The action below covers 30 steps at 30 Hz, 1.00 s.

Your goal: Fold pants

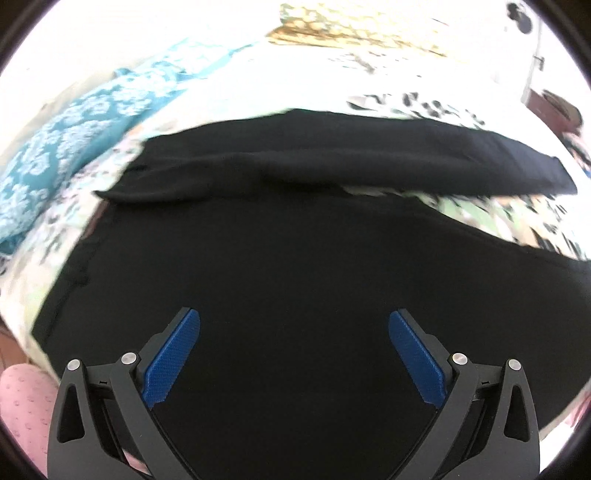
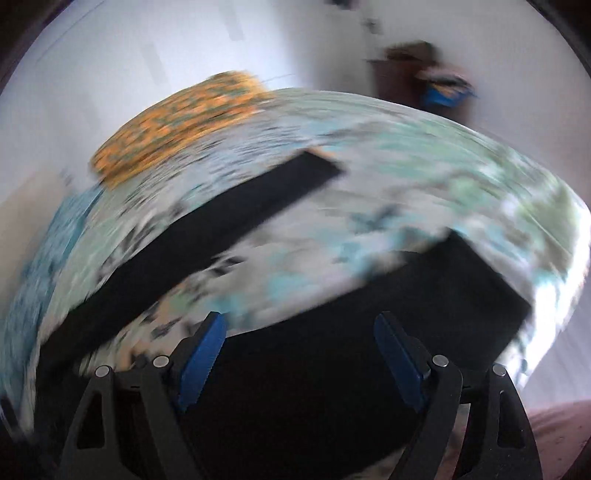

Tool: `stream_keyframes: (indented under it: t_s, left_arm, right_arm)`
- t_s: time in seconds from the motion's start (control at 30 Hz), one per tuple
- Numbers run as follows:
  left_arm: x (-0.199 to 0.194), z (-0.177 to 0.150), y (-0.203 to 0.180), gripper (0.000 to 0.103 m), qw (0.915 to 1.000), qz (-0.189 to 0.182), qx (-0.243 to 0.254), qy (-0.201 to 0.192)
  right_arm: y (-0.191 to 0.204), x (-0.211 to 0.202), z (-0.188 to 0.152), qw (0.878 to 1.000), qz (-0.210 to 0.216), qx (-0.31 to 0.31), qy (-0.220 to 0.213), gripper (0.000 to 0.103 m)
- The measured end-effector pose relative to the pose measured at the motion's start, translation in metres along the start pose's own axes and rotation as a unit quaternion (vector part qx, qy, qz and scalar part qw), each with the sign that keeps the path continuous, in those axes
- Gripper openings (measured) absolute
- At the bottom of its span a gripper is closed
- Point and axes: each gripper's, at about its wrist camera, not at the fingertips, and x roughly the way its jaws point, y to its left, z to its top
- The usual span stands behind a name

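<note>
With both my left gripper (image 1: 294, 352) and right gripper (image 2: 300, 354) wide open and empty over the black pants (image 1: 295, 258) spread legs-apart on the bed (image 1: 424, 88), I could pinch just one layer and drag the fold crooked.

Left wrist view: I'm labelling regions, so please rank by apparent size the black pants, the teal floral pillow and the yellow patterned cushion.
1. Black pants, largest, though nearest the camera.
2. Teal floral pillow.
3. Yellow patterned cushion, smallest, but farthest away and washed out.
</note>
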Motion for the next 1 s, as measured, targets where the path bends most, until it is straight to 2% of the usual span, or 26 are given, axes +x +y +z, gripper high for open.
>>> stream_keyframes:
  t_s: [0.03, 0.13, 0.27, 0.33, 0.47, 0.77, 0.93, 1.0]
  left_arm:
    - [0.0, 0.001, 0.007, 0.102, 1.0, 0.006, -0.008, 0.0]
    - [0.005, -0.001, 0.029, 0.102, 0.999, 0.021, -0.04, 0.004]
    - [0.023, -0.006, 0.052, 0.102, 0.996, 0.023, -0.075, 0.041]
    - [0.03, -0.01, 0.053, 0.103, 0.9954, 0.018, -0.08, 0.048]
    - [0.033, -0.012, 0.043, 0.103, 0.9965, 0.035, -0.065, 0.04]
    - [0.03, -0.017, 0.045, 0.103, 0.9964, 0.04, -0.064, 0.038]
    - [0.03, -0.016, 0.044, 0.103, 0.9962, 0.044, -0.063, 0.039]
    - [0.03, -0.016, 0.044, 0.103, 0.9962, 0.045, -0.064, 0.038]
  right_arm:
    - [0.029, 0.003, -0.003, 0.999, 0.018, -0.046, 0.003, 0.083]
    - [0.089, 0.008, -0.026, 0.989, 0.062, -0.13, 0.021, 0.083]
    - [0.135, 0.007, -0.066, 0.975, 0.102, -0.192, 0.055, 0.083]
    - [0.145, 0.009, -0.084, 0.966, 0.111, -0.221, 0.075, 0.083]
    - [0.156, 0.009, -0.102, 0.953, 0.104, -0.267, 0.099, 0.083]
    - [0.138, 0.03, -0.113, 0.953, 0.081, -0.24, 0.168, 0.084]
    - [0.144, 0.034, -0.121, 0.946, 0.08, -0.26, 0.176, 0.102]
    - [0.151, 0.035, -0.128, 0.94, 0.065, -0.289, 0.172, 0.103]
